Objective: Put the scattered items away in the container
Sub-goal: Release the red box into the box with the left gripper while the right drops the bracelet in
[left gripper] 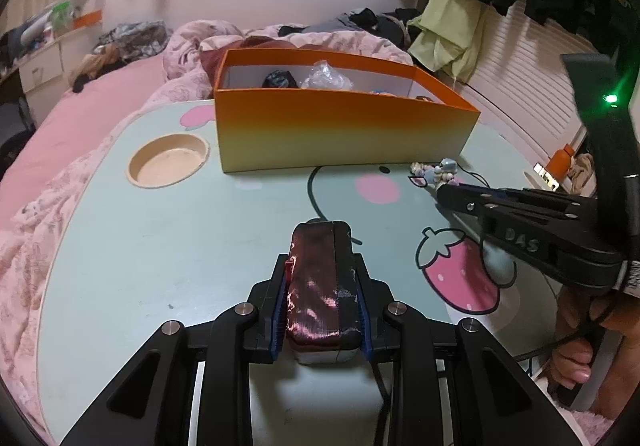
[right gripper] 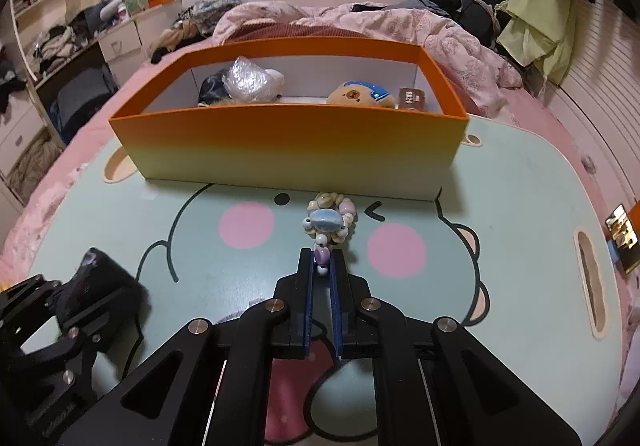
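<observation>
While pinching a dark reddish pouch [left gripper: 318,286] between its blue pads, left gripper [left gripper: 320,278] hovering low over the mint-green counter [left gripper: 160,246], jaws pressing on both flanks of the pouch. Showing again at the lower left of the right wrist view, blurred, as a dark bundle [right gripper: 96,286] in that gripper [right gripper: 68,310].

Just beyond, right gripper [right gripper: 322,266] pressing together on the near tail of a beaded charm [right gripper: 326,222], a lilac bead sitting between the pads; rest of the charm, with its pale blue centrepiece and ring of cream beads, lying on the counter [right gripper: 520,206] over the printed cartoon face. Seen from the left wrist, right gripper [left gripper: 442,192] reaching in from the right, tips at the charm [left gripper: 434,172], a person's hand [left gripper: 576,358] gripping the handle below.

Farther on, orange box [right gripper: 280,142] standing on the counter, just behind the charm, holding a crinkled clear bag [right gripper: 246,80], a dark item [right gripper: 210,88], a plush toy [right gripper: 360,94] and a small brown packet [right gripper: 410,98]. Same box [left gripper: 340,130] appearing beside a round recessed cup holder [left gripper: 168,162].

Beyond the box, rumpled pink bedding [right gripper: 400,26] lying across the bed.
</observation>
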